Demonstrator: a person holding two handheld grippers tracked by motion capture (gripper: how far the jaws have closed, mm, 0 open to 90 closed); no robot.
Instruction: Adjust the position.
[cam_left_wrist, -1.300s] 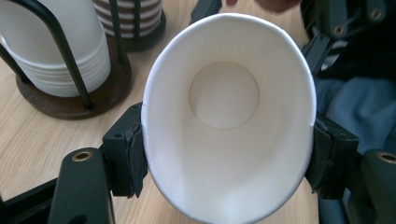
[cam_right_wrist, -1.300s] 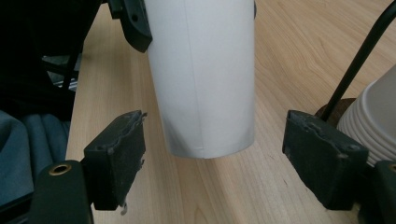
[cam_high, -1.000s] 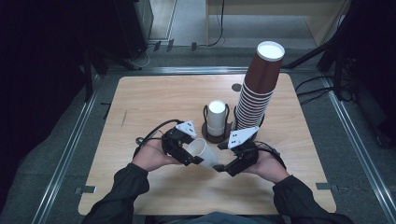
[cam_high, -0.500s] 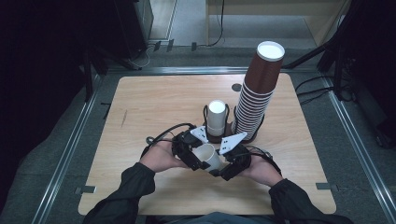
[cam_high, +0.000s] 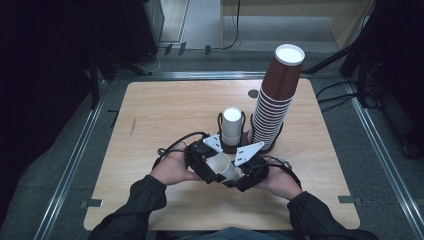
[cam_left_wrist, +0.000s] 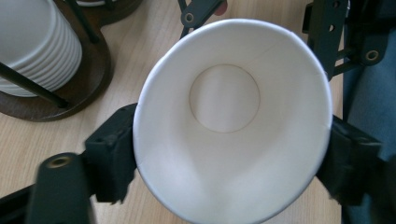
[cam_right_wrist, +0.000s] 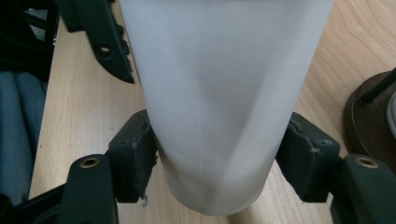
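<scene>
Item: white paper cup (cam_high: 223, 168), lying on its side low over the near bench (cam_high: 165, 110), long axis running between my hands; left tongs (cam_left_wrist: 229, 154) clamped across its rim, right tongs (cam_right_wrist: 217, 163) clamped round its base end.

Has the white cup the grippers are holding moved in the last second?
Yes, slightly. The white cup has shifted a little right, now lying more directly below the wooden cup holder, clamped by both grippers.
</scene>
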